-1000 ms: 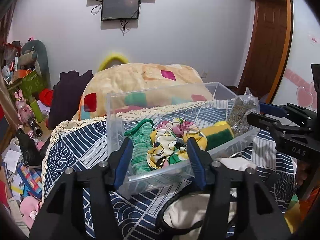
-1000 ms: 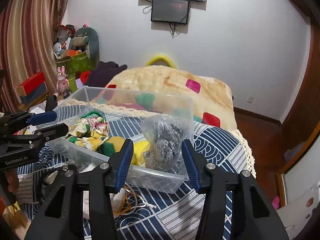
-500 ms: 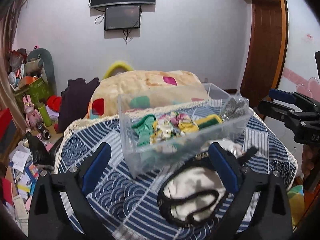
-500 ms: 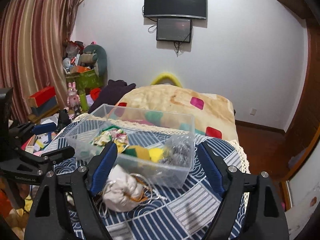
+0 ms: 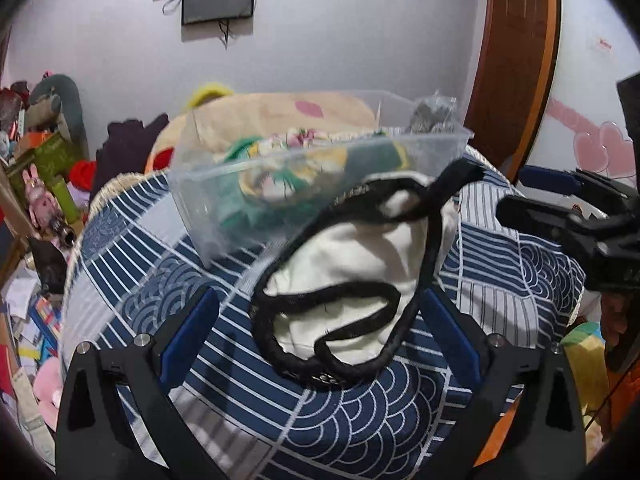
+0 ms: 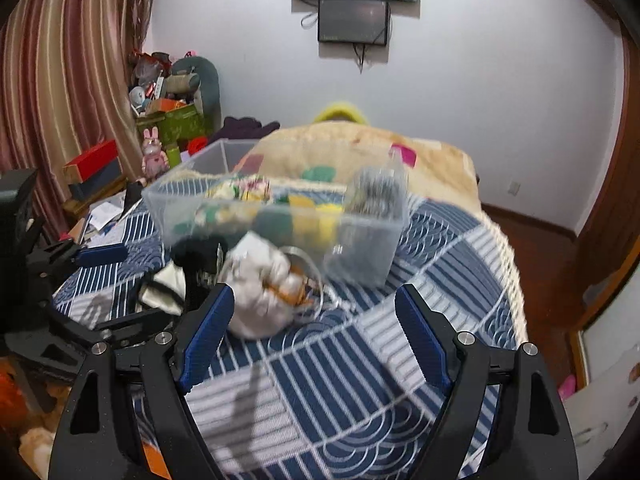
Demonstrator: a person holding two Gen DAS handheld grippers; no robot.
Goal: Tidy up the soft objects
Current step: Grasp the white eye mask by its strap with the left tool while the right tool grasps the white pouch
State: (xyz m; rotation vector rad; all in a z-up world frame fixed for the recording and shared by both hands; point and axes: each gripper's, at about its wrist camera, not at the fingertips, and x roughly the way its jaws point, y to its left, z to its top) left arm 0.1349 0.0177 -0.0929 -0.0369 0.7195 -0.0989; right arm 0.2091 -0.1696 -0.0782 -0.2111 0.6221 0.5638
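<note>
A clear plastic box [image 5: 224, 208] [image 6: 360, 256] stands on the blue patterned table and holds green and yellow cloths, a sponge and a bag of steel wool [image 6: 378, 194]. In front of it lies a cream cloth bag with a black strap [image 5: 352, 264], also in the right wrist view [image 6: 164, 292]. A pale bundle with cords [image 6: 260, 292] lies beside it. My left gripper [image 5: 316, 332] is open, low over the cream bag. My right gripper [image 6: 312, 332] is open, just right of the bundle.
The round table [image 5: 352, 412] has a lace edge. Behind it is a bed with a beige blanket [image 6: 360, 148]. Toys and boxes crowd the left floor [image 5: 44, 184]. A wooden door [image 5: 516, 60] stands at the right.
Both grippers have opened wide and pulled back from the box, then dropped lower toward the table. The cream bag now lies between the left fingers.
</note>
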